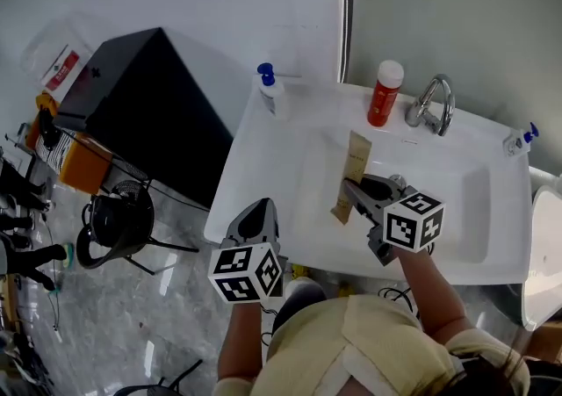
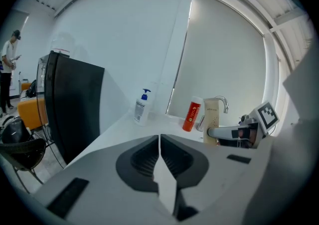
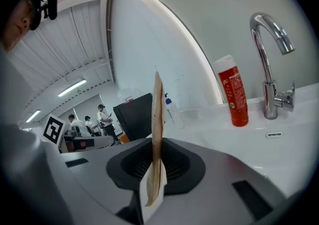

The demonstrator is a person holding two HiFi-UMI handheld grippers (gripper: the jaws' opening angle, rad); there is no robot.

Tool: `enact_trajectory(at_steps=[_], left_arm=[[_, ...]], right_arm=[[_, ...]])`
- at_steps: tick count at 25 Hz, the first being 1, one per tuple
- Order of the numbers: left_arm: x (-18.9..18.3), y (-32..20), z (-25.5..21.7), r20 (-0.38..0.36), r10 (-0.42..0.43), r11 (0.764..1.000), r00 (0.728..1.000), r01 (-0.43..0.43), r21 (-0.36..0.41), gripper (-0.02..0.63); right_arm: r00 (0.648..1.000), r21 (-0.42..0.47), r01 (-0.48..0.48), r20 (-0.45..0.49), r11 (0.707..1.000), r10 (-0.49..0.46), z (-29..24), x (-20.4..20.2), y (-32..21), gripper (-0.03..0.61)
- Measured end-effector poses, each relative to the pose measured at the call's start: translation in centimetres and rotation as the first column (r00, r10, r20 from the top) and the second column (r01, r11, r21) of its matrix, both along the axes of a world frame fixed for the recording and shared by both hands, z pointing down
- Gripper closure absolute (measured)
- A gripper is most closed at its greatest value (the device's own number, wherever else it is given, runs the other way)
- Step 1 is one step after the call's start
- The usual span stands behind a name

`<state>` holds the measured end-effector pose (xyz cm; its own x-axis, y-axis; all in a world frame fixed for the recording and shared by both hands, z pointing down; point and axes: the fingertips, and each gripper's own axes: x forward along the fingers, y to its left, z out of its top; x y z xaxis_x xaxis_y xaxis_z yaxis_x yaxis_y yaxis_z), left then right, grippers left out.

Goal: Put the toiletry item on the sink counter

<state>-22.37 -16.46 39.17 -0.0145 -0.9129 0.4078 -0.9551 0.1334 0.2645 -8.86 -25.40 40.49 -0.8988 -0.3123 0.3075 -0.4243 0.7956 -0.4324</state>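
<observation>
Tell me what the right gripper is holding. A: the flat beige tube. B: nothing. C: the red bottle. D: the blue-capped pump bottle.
A: the right gripper has its jaws clamped on the beige tube over the sink, while the red bottle stands beside the faucet.

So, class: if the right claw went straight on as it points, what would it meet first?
Likely the clear pump bottle with blue top, almost dead ahead past the beige tube gripped by the right claw; depth is unclear.

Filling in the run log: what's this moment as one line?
right tool: shut on tube, above sink | left tool: shut, empty | tube not yet set down | red bottle beside faucet
</observation>
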Motion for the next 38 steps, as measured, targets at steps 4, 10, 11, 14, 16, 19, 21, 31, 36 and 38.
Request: enact_trajectory(at_steps=[4, 10, 11, 14, 16, 19, 21, 31, 36, 38], left_arm=[[-1.7, -1.4, 0.4, -0.011, 0.028, 1.0, 1.0, -0.029, -0.009, 0.569], [-3.6, -3.3, 0.5, -0.021, 0.068, 0.998, 0.997, -0.068, -0.011, 0.569], [-3.9, -3.6, 0.6, -0.022, 0.075, 0.997, 0.997, -0.075, -0.012, 0.569], [-4.8, -4.3, 1.0, -0.024, 0.092, 0.996, 0.995, -0.092, -0.019, 0.569], [-5.3, -4.9, 1.2, -0.029, 0.101, 0.995, 0.995, -0.101, -0.023, 0.569], [-5.9, -5.9, 1.6, -0.036, 0.118, 0.992, 0.992, -0.119, -0.028, 0.569], [-6.2, -6.6, 1.8, -0.04, 0.13, 0.991, 0.991, -0.131, -0.031, 0.569], [-7.6, -10.0, 2.9, -0.063, 0.177, 0.983, 0.982, -0.18, -0.038, 0.569], [-8.0, -11.2, 3.4, -0.053, 0.198, 0.978, 0.979, -0.201, -0.047, 0.569], [-8.2, -11.6, 3.6, -0.053, 0.207, 0.977, 0.977, -0.209, -0.051, 0.569]], right_arm=[[1.0, -0.011, -0.028, -0.015, 1.0, 0.028, 0.5, -1.4, -0.8, 0.512], [0.998, -0.02, -0.06, -0.025, 0.998, 0.06, 0.8, -3.2, -2.2, 0.512], [0.998, -0.022, -0.066, -0.027, 0.998, 0.065, 0.9, -3.5, -2.4, 0.512], [0.997, -0.026, -0.076, -0.028, 0.997, 0.076, 1.1, -4.5, -3.0, 0.512], [0.996, -0.031, -0.083, -0.027, 0.996, 0.082, 1.2, -5.1, -3.5, 0.512], [0.995, -0.042, -0.094, -0.028, 0.995, 0.093, 1.3, -5.9, -4.2, 0.512], [0.995, -0.048, -0.1, -0.033, 0.994, 0.098, 1.5, -6.5, -4.6, 0.512], [0.992, -0.129, -0.123, -0.009, 0.984, 0.123, 2.4, -9.0, -7.5, 0.512], [0.991, -0.157, -0.132, -0.014, 0.979, 0.132, 3.1, -10.4, -8.8, 0.512], [0.991, -0.178, -0.134, -0.011, 0.975, 0.134, 3.4, -11.0, -9.3, 0.512]])
